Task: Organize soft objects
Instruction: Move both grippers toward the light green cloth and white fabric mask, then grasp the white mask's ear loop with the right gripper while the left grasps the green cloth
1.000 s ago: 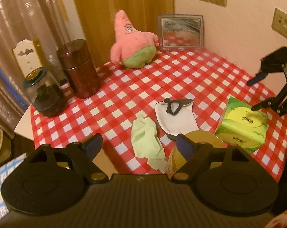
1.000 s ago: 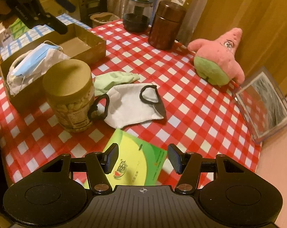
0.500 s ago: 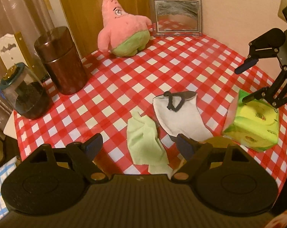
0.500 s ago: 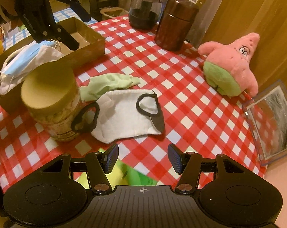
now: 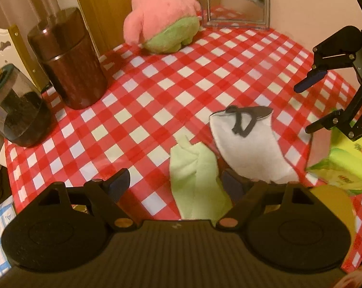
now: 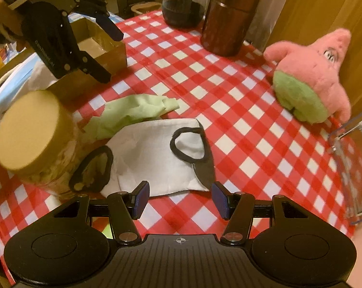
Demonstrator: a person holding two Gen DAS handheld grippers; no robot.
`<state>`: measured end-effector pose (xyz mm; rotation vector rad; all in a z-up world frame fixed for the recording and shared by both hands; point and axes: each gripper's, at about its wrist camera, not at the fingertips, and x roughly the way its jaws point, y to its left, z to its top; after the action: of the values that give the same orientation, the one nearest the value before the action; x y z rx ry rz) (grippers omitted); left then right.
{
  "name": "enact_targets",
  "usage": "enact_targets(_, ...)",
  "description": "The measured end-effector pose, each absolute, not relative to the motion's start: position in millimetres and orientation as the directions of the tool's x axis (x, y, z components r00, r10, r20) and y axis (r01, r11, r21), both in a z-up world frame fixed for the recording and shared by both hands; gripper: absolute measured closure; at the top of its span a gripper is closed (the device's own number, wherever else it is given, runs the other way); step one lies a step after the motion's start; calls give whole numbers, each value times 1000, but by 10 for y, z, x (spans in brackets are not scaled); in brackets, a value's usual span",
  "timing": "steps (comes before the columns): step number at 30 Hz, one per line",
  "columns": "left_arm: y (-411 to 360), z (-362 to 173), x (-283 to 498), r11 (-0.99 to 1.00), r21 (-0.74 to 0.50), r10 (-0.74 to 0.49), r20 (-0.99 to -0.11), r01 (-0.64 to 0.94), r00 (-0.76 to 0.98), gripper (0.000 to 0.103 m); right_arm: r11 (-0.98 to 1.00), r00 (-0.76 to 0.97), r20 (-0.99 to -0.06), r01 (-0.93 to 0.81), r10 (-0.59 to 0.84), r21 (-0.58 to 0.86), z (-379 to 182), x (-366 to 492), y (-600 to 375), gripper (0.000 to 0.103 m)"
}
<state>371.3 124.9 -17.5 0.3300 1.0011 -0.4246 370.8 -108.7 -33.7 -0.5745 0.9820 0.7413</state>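
A white face mask [image 6: 157, 158] [image 5: 250, 148] with black ear loops lies flat on the red checked tablecloth [image 5: 181, 84]. A crumpled light green cloth [image 5: 195, 177] [image 6: 135, 112] lies beside it. A pink and green star plush [image 5: 161, 24] [image 6: 310, 76] sits at the table's far side. My left gripper [image 5: 175, 186] is open, low over the near end of the green cloth. My right gripper [image 6: 179, 198] is open just short of the mask's near edge. Each gripper shows in the other's view, left gripper [image 6: 104, 55], right gripper [image 5: 308, 108].
A yellow-lidded jar [image 6: 34, 139] stands against the mask's loop. A cardboard box [image 6: 89, 55] holds blue and white masks [image 6: 17, 79]. A brown canister [image 5: 68, 60], a glass jar [image 5: 15, 108], a clear framed mirror [image 5: 236, 2] and a green tissue pack [image 5: 344, 165] also stand on the table.
Both grippers moved forward and down toward the table; the cloth and mask now sit closer and larger. The tissue pack dropped below the right wrist view. Jaw openings look unchanged.
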Motion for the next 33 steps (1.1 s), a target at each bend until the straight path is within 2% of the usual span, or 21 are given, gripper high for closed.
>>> enact_targets(2,1260,-259,3760,872,73,-184,-868,484,461,21,623,347,-895,-775,280,-106,-419,3779,-1055,45)
enact_targets(4,1269,-344,3794,873,74,-178,-872,482,455,21,628,338,-901,-772,271,-100,-503,3849,-1042,37)
enact_targets(13,1263,-603,3874,876,43,-186,-889,481,418,21,633,306,-914,-770,266,-73,-772,4122,-972,28)
enact_targets(30,1175,-826,4036,870,48,-165,-910,491,381,21,629,268,-932,-775,243,-59,-1078,4300,-856,27)
enact_targets(33,1169,-841,4058,870,44,-166,-912,490,376,21,635,275,-929,-770,249,-57,-1071,4289,-866,32)
